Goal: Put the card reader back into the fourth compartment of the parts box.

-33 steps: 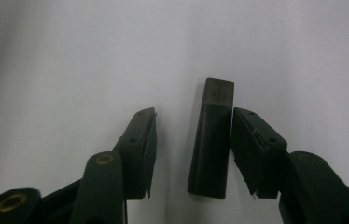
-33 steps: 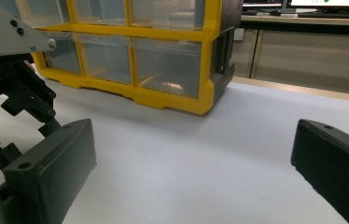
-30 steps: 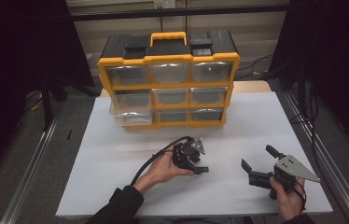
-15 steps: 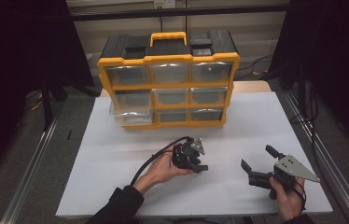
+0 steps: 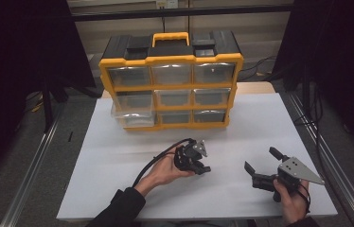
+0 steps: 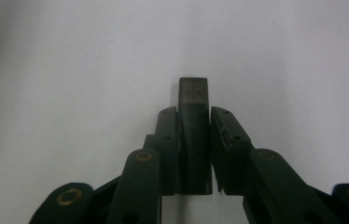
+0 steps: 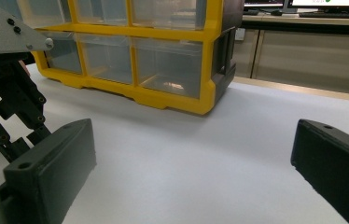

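Closing just now, the left gripper (image 6: 193, 154) fingers pinch a small dark block (image 6: 193, 135); right gripper (image 5: 265, 165) fingers gape wide.

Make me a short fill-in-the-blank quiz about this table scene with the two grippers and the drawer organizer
1. The small dark block lies between the jaws of the ____ gripper.
2. The drawer organizer has a frame coloured ____.
3. The jaws of the right gripper stand ____, with nothing between them.
4. The one drawer pulled partly out sits in the organizer's ____ column, seen from the high view.

Missing words: left; yellow; open; left
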{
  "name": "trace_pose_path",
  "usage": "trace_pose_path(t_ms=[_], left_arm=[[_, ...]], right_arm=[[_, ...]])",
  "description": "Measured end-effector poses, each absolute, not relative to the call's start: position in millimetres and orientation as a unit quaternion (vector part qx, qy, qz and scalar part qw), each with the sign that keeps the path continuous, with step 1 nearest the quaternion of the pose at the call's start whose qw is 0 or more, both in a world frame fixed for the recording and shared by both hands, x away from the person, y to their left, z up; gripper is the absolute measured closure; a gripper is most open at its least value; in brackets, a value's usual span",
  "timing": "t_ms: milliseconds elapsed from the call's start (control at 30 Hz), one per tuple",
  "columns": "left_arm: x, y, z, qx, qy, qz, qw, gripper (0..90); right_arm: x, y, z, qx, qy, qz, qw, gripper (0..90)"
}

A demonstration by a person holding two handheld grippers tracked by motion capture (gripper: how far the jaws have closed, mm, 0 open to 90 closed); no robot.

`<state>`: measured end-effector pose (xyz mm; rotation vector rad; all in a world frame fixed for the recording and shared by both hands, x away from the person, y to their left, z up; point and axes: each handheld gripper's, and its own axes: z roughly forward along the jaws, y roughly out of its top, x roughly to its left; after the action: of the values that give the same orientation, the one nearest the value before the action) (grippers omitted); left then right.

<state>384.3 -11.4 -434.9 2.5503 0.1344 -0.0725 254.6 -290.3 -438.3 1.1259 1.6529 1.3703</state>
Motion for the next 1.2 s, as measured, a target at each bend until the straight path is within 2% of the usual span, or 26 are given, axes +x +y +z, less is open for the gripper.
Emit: trace_pose_path(t_ms=[433,1200], left_arm=[[388,-4,-432,0.947,0.062,-0.033,0.314,73.8],[383,10,-414,0.925,0.065,-0.012,0.374,73.8]], right_arm=[[254,-291,-438,0.435,0.638,0.529,0.352,0.0],[254,-291,-438,0.436,0.638,0.528,0.352,0.0]])
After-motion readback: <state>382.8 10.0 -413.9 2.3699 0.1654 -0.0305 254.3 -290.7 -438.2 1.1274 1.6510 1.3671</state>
